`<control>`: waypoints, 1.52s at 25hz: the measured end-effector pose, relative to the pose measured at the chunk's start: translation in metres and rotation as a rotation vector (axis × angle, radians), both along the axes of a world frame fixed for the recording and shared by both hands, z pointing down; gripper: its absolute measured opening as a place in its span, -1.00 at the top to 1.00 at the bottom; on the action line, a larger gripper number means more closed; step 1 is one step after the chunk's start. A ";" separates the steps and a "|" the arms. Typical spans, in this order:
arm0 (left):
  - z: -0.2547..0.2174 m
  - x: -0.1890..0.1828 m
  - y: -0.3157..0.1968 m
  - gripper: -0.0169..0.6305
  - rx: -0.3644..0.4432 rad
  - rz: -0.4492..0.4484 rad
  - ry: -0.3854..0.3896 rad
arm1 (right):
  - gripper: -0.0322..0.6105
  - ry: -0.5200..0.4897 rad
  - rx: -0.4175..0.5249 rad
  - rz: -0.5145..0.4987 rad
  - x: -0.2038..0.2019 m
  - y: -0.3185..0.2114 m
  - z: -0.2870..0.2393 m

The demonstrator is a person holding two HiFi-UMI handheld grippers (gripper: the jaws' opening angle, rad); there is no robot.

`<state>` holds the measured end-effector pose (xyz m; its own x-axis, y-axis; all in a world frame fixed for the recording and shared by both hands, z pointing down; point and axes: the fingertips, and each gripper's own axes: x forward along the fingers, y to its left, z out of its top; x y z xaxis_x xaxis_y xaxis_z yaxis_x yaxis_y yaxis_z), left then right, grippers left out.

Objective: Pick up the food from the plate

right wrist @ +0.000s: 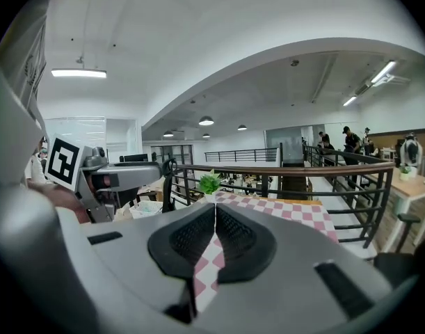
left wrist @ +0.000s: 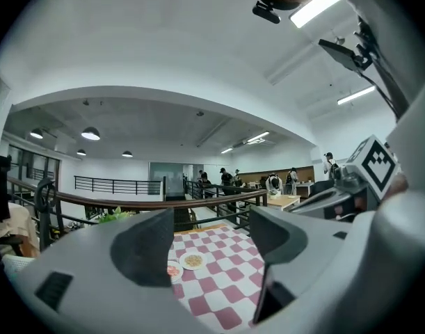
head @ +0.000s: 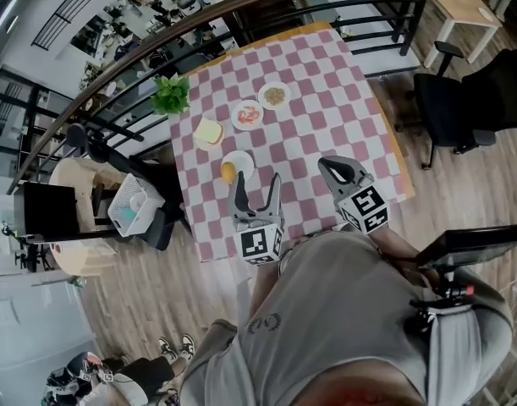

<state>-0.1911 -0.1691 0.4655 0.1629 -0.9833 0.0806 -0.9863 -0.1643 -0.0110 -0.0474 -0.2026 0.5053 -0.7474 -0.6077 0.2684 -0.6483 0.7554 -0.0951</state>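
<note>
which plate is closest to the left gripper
The white plate with the orange food at its left edge, just ahead of the left gripper. The plate with red food and the plate with beige food sit farther away.

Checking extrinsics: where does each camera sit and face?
Head view: on the person's head, steeply down at the table; left hand-held gripper, right hand-held gripper, shirt show.
Left gripper view: on left hand-held gripper, along its open jaws, across table to railing.
Right gripper view: on right hand-held gripper, along its shut jaws, toward plant.
Shared: table, railing in all.
</note>
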 end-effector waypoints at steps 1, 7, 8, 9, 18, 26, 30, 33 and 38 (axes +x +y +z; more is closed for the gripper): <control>0.002 -0.004 -0.001 -0.07 -0.006 -0.005 0.004 | 0.85 0.003 -0.004 0.000 0.000 0.001 0.001; 0.016 -0.027 -0.005 -0.07 -0.063 -0.031 0.022 | 0.85 0.016 -0.031 -0.002 0.001 0.003 0.008; 0.019 -0.031 -0.006 -0.07 -0.076 -0.037 0.024 | 0.85 0.020 -0.035 0.000 0.002 0.002 0.009; 0.024 -0.036 -0.007 -0.07 -0.090 -0.043 0.027 | 0.85 0.023 -0.039 0.002 0.004 0.001 0.010; 0.088 -0.107 -0.018 -0.07 -0.299 -0.121 0.053 | 0.85 0.049 -0.058 0.049 0.022 -0.008 0.013; 0.169 -0.156 -0.041 -0.07 -0.562 -0.127 0.067 | 0.85 0.072 -0.088 0.111 0.044 -0.012 0.021; 0.213 -0.179 -0.048 -0.07 -0.669 -0.144 0.033 | 0.85 0.090 -0.102 0.131 0.051 -0.011 0.026; 0.241 -0.192 -0.054 -0.07 -0.723 -0.150 0.036 | 0.85 0.115 -0.115 0.139 0.053 -0.011 0.029; 0.280 -0.204 -0.063 -0.07 -0.799 -0.141 0.027 | 0.85 0.153 -0.144 0.139 0.046 -0.009 0.036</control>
